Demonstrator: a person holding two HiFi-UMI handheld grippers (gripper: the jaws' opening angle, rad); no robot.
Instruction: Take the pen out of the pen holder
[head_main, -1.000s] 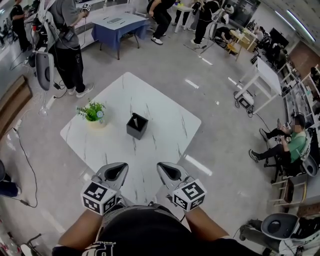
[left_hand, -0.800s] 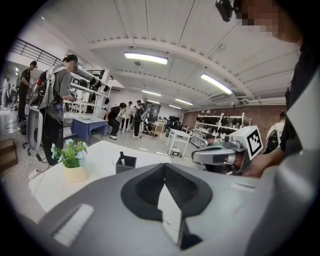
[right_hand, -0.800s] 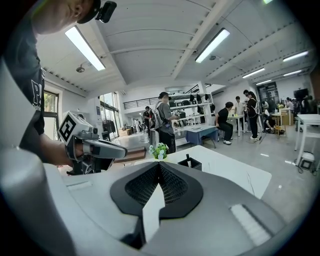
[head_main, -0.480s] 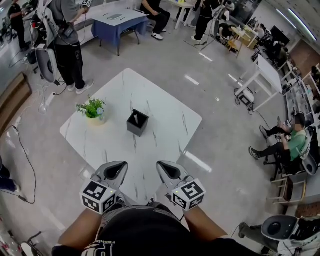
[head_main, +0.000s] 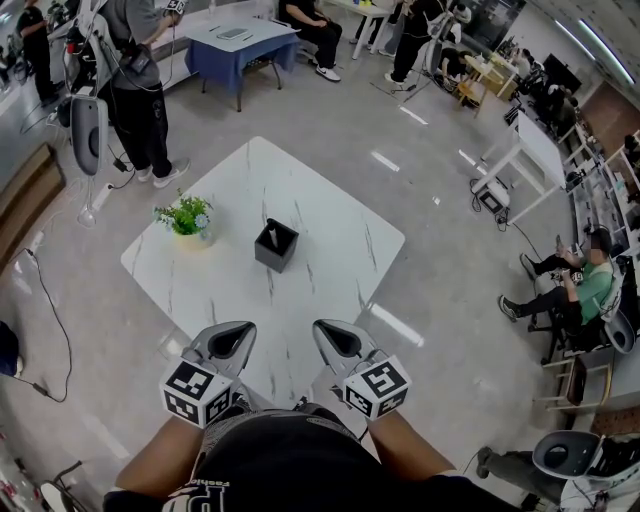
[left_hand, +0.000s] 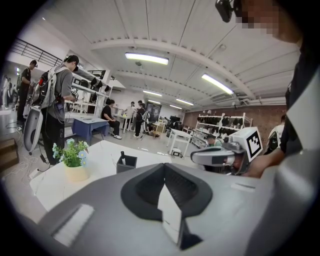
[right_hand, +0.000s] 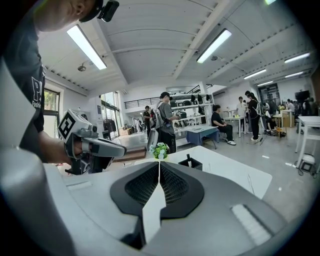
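bright ceiling strip lights, floor glare, fisheye edges dark.

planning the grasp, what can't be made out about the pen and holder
- Pen body: every view, pen holder walls hide it.
- Pen holder inside: tiny in head view, walled off in gripper views.
- Table near corner: head view, behind left gripper and right gripper.

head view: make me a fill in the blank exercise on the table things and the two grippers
The dark pen stands ____ the black square pen holder.
On the white marble table, the green plant in a cream pot stands, in the head view, ____ of the holder.
The left gripper and right gripper each have jaws pressed ____.
Missing words: inside; left; together.
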